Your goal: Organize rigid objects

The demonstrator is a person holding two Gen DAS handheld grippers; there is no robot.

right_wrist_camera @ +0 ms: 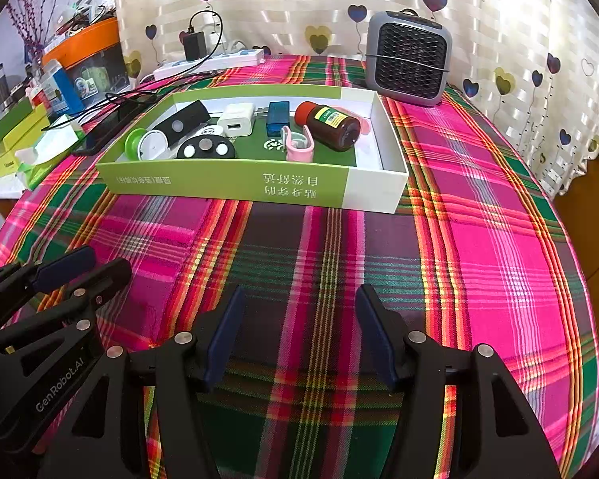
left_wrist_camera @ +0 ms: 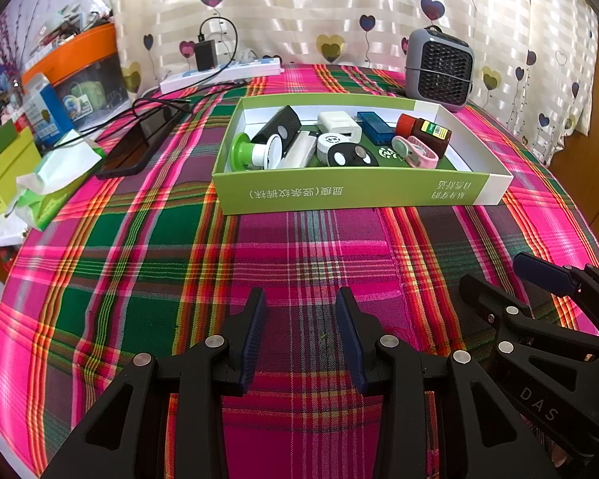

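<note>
Judging from both wrist views, the green box (left_wrist_camera: 355, 191) with all small items inside lies straight ahead and well apart from both tongs, long axis crosswise, nearer neither; left gripper (left_wrist_camera: 301, 333) and right gripper (right_wrist_camera: 299, 331) are held open, empty, over the plaid cloth (left_wrist_camera: 299, 247).

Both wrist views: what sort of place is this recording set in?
Most likely a room in a home: a table under a plaid cloth, a heart-print curtain behind it, a small heater, and a cluttered side shelf with a tissue pack.
</note>
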